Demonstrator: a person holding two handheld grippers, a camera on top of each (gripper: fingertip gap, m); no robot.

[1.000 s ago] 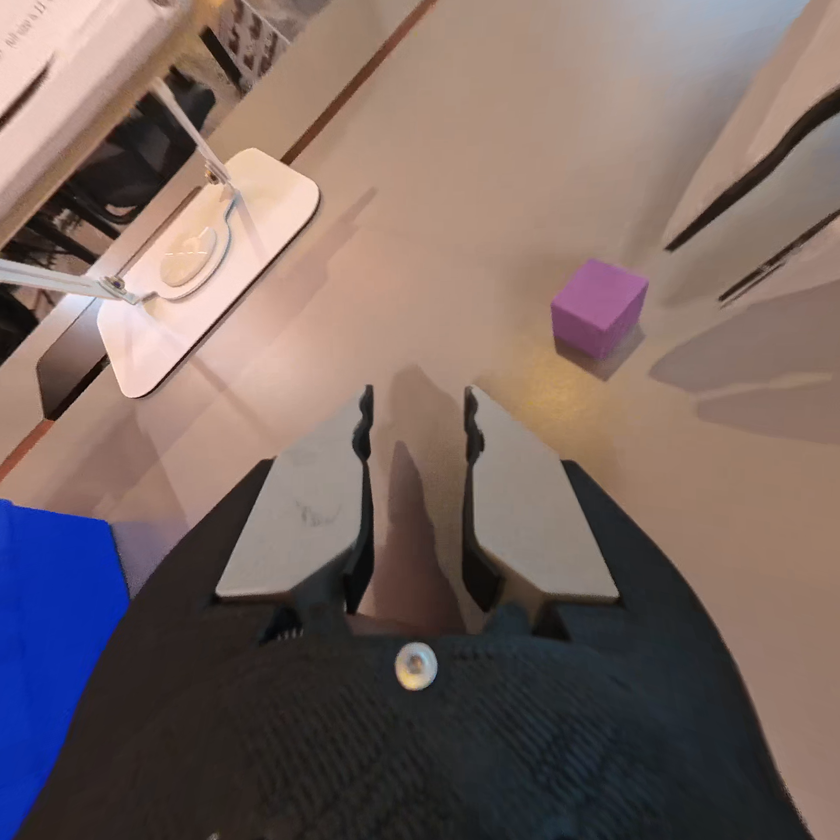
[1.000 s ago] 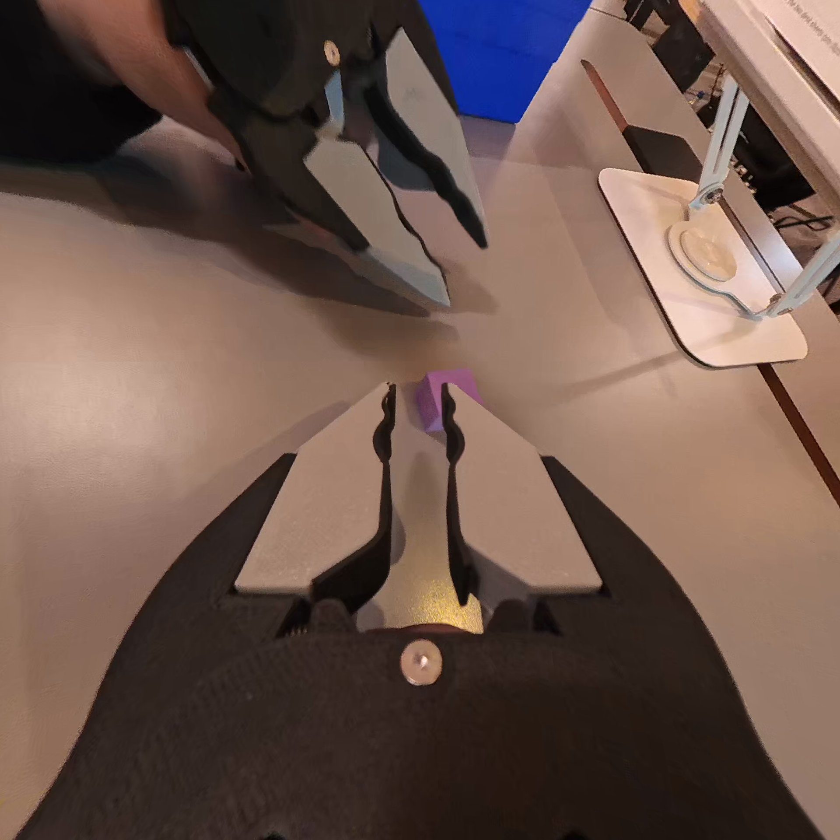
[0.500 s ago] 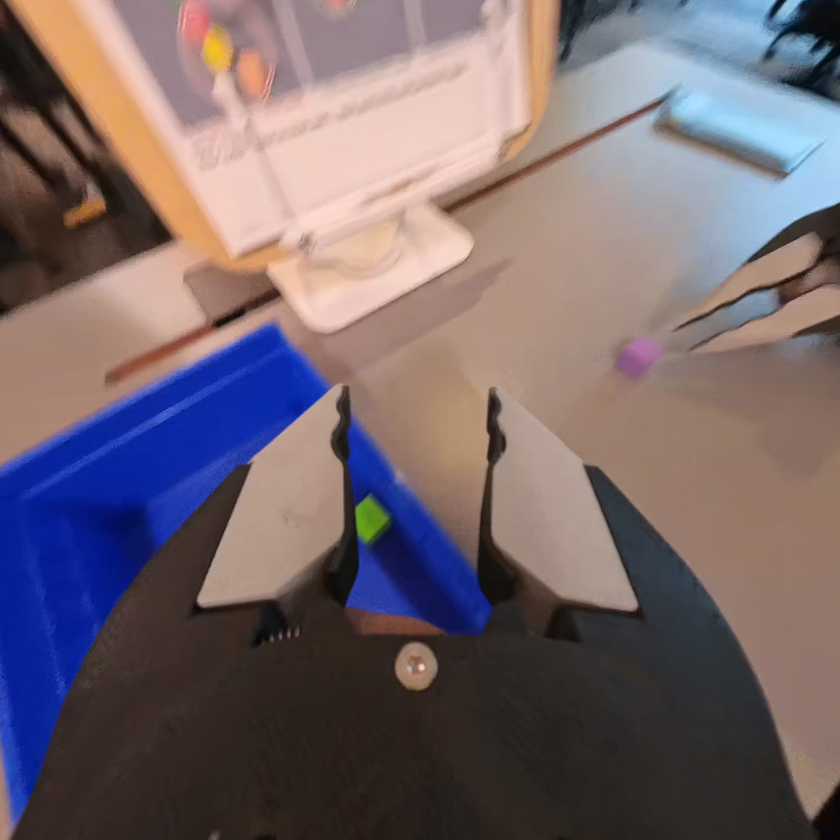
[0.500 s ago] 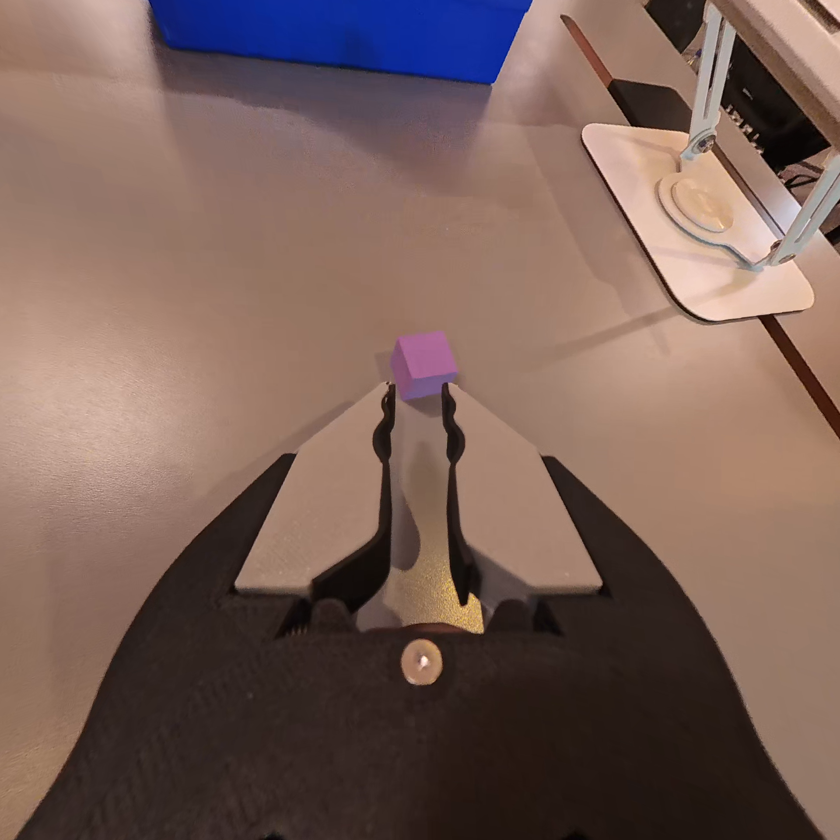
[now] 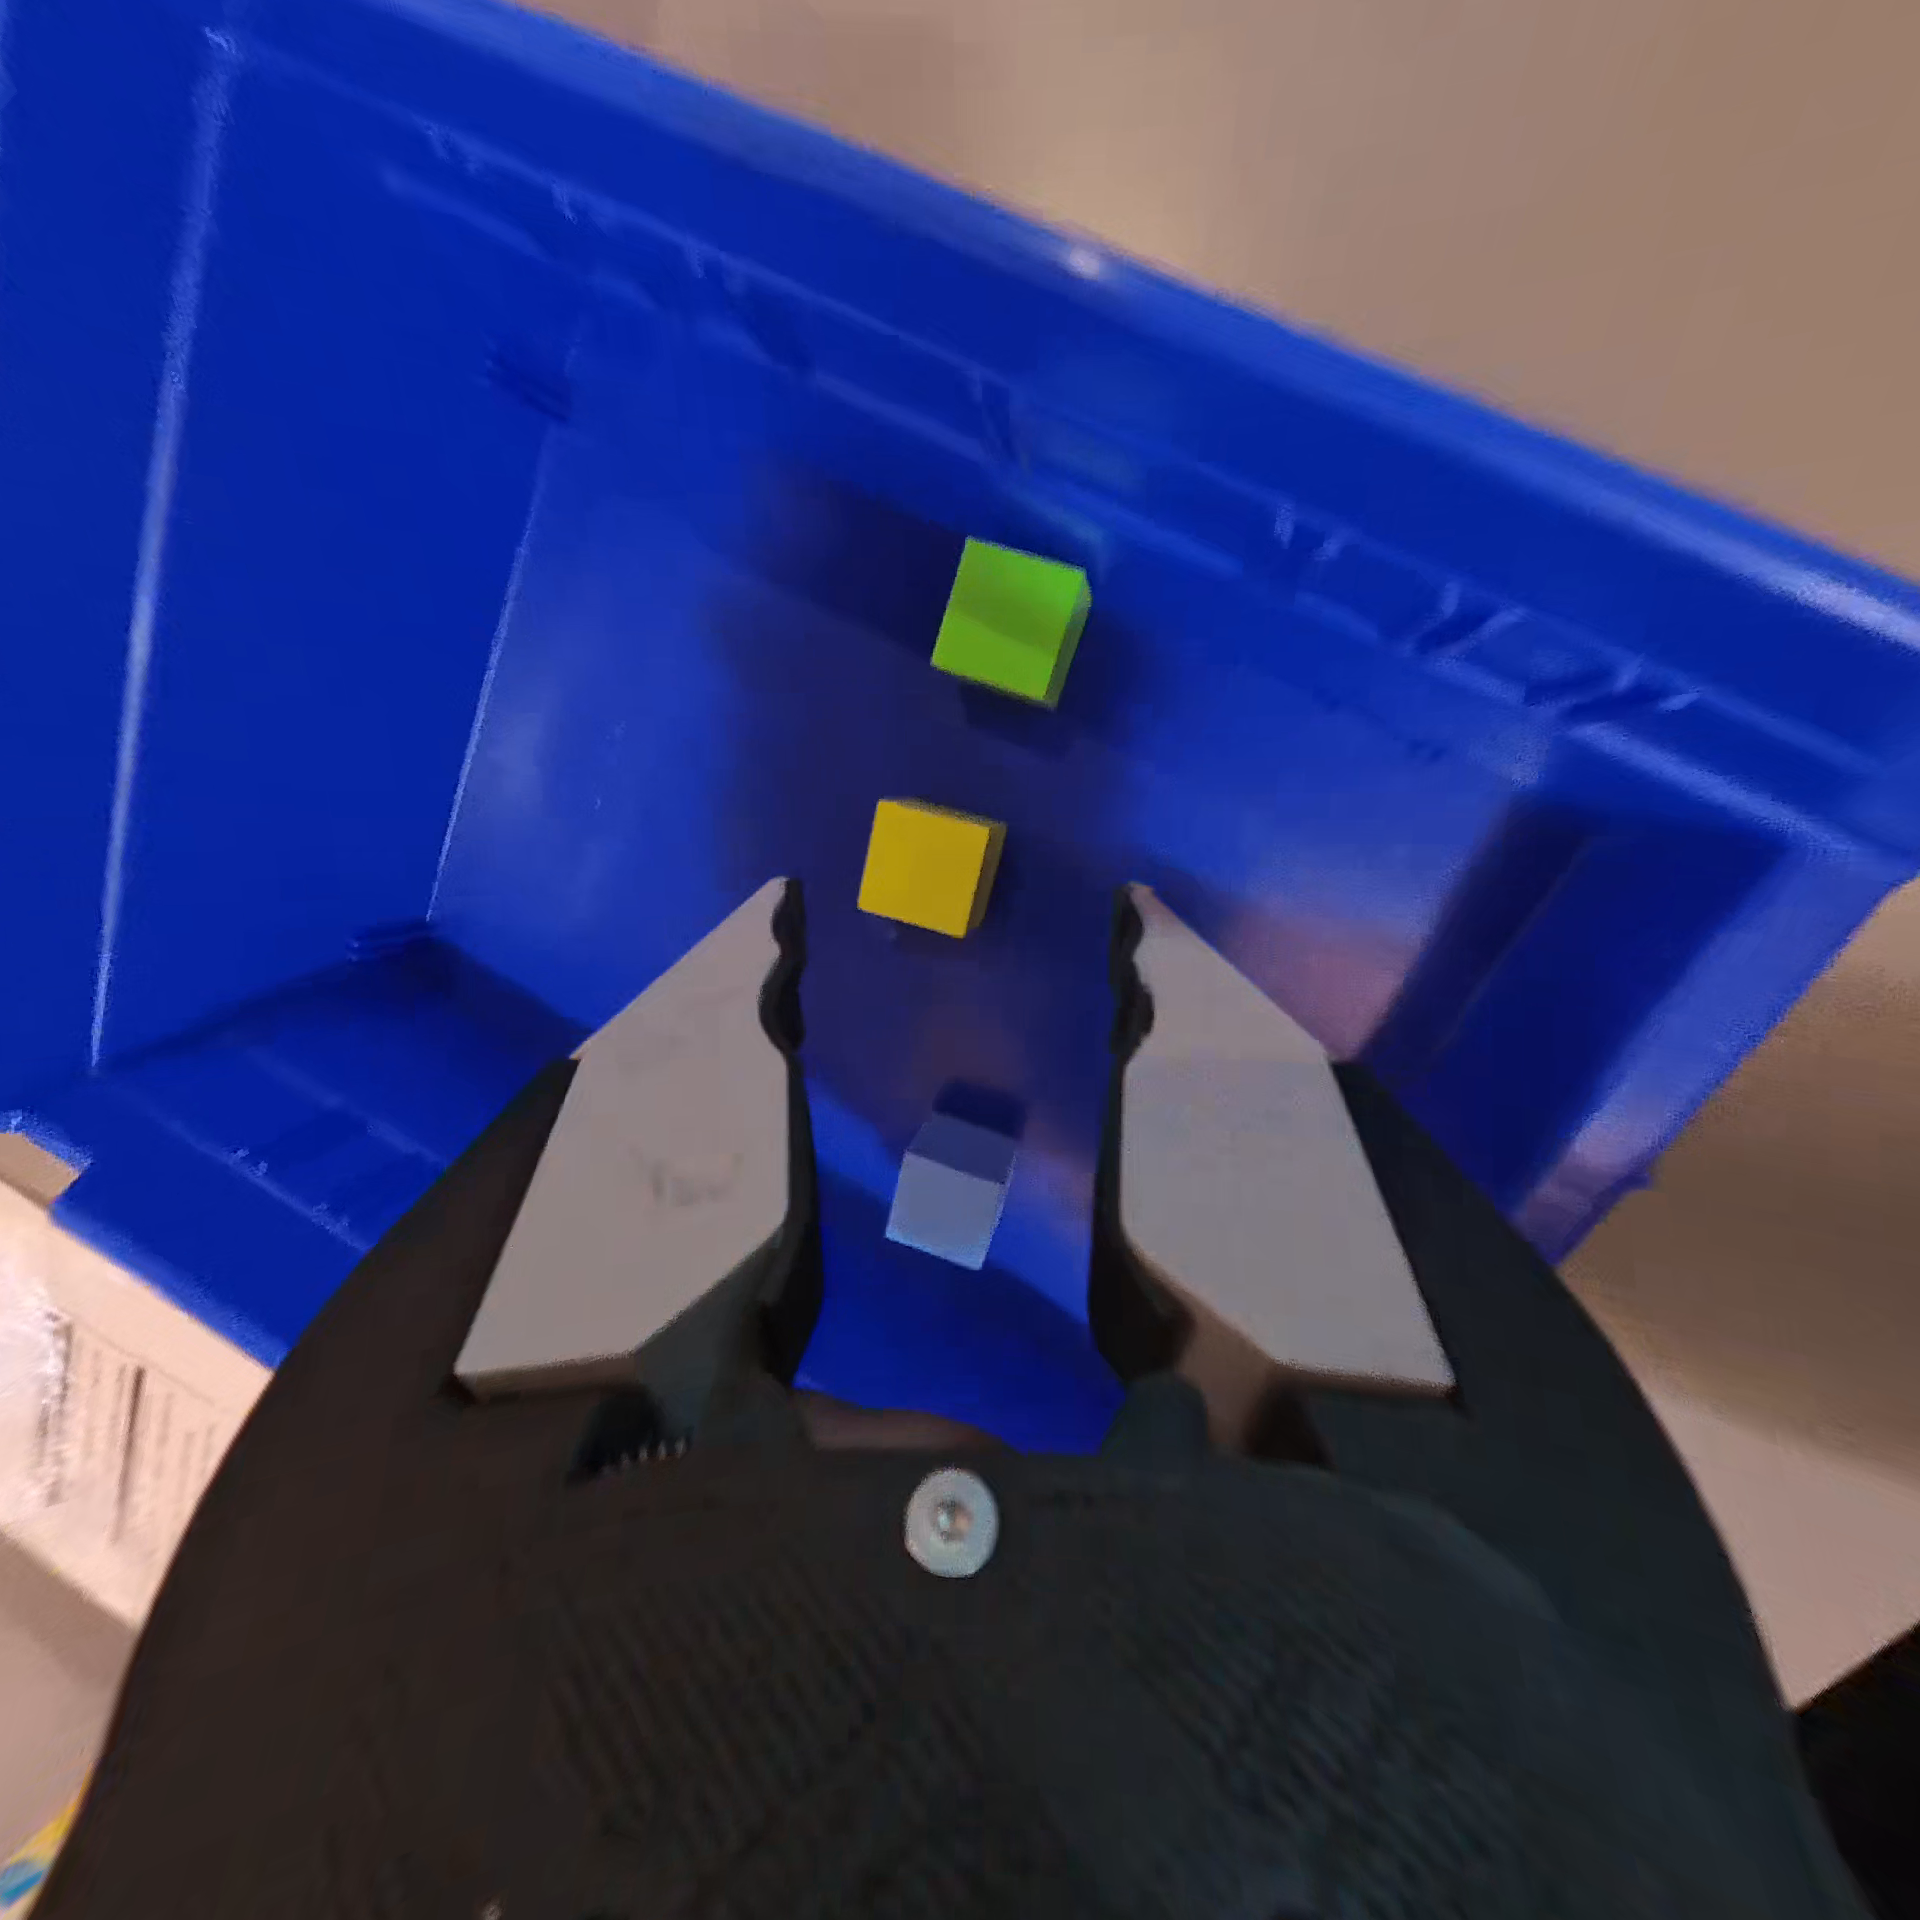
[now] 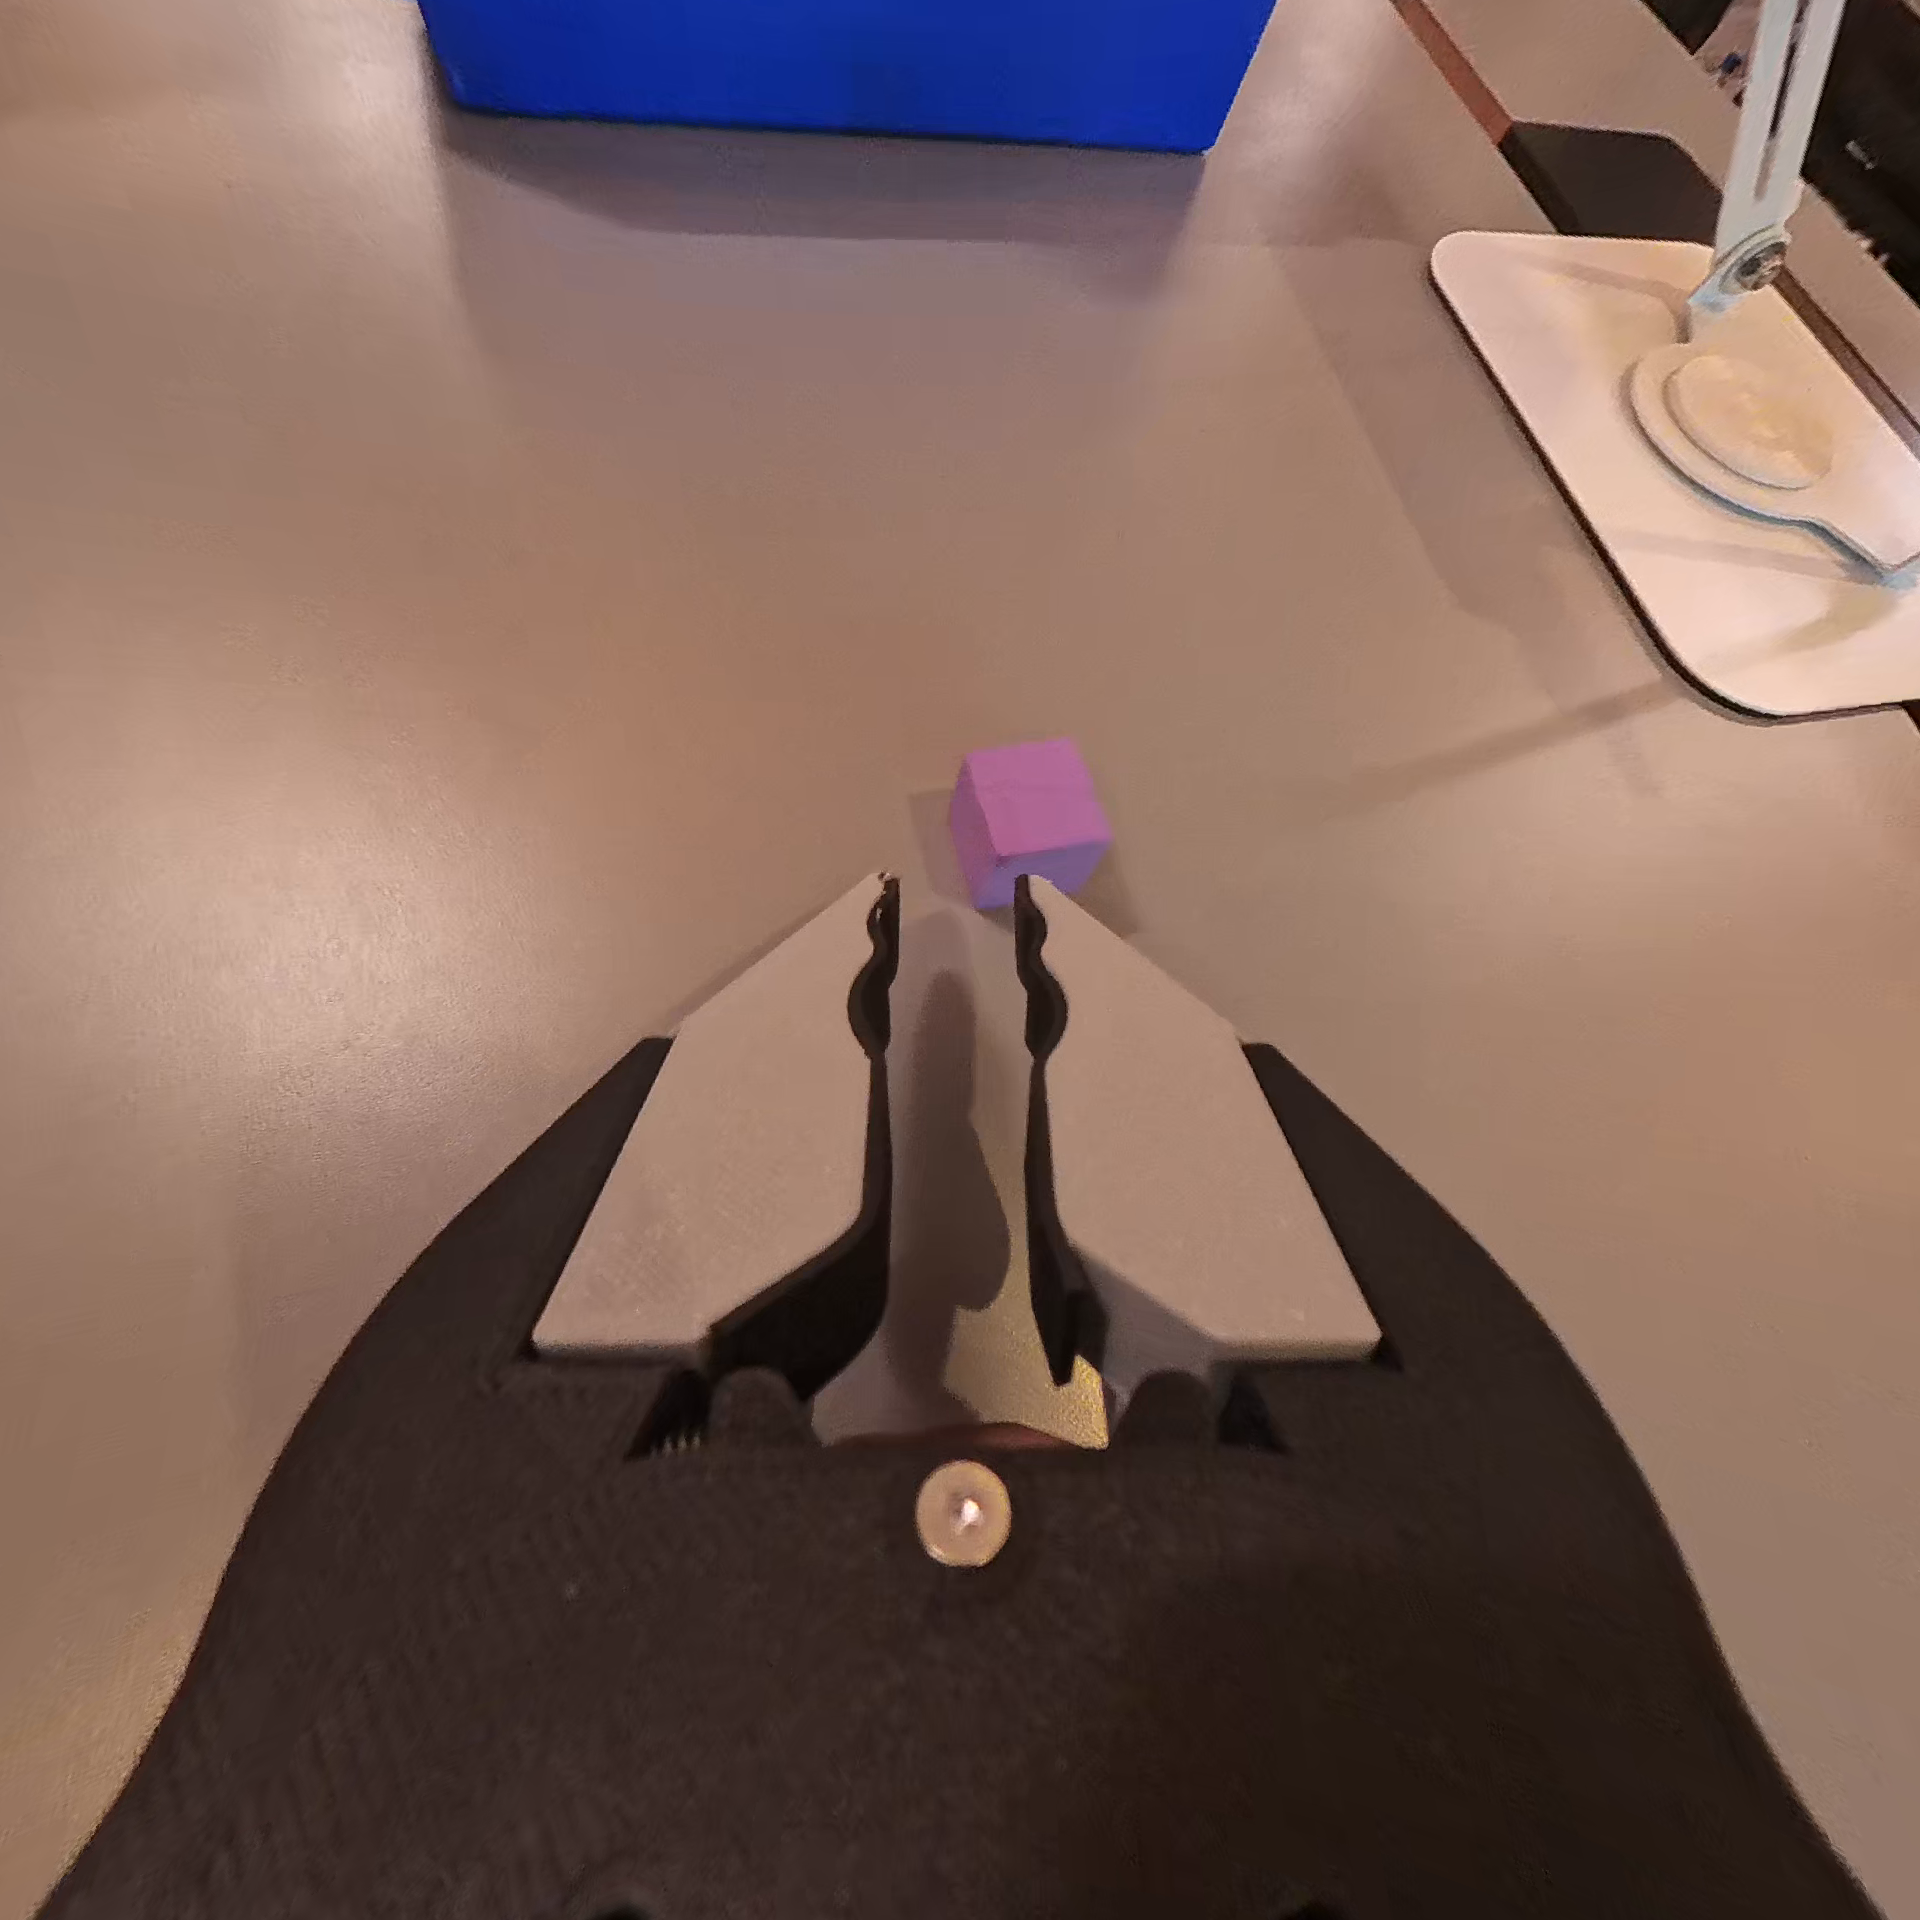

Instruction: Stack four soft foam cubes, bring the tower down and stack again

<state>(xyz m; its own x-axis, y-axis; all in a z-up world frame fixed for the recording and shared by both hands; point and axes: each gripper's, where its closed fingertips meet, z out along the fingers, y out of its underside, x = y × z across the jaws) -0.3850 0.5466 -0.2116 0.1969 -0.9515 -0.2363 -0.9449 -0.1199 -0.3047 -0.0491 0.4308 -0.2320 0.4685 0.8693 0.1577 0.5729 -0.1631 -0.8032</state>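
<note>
In the left wrist view a blue bin point(image 5: 312, 520) holds three foam cubes: a green cube point(image 5: 1010, 620) farthest, a yellow cube point(image 5: 928, 868) in the middle, a grey-blue cube point(image 5: 954, 1190) nearest. My left gripper point(image 5: 954, 899) hovers above the bin, open and empty; the yellow cube lies just beyond its tips and the grey-blue cube shows between its fingers, lower down. In the right wrist view a purple cube point(image 6: 1029, 821) sits alone on the table. My right gripper point(image 6: 954, 888) is just short of it, a little left, empty, jaws narrowly apart.
The blue bin point(image 6: 831, 62) stands at the far edge of the table in the right wrist view. A white stand base point(image 6: 1662, 447) with a pale metal arm lies at the right. A pale box with a printed label point(image 5: 94, 1423) sits left of the bin. Tip to tip, the grippers are about 35 centimetres apart.
My left gripper swung away from the purple cube to over the blue bin and opened wider. My right gripper pulled back slightly from the purple cube, which stays put.
</note>
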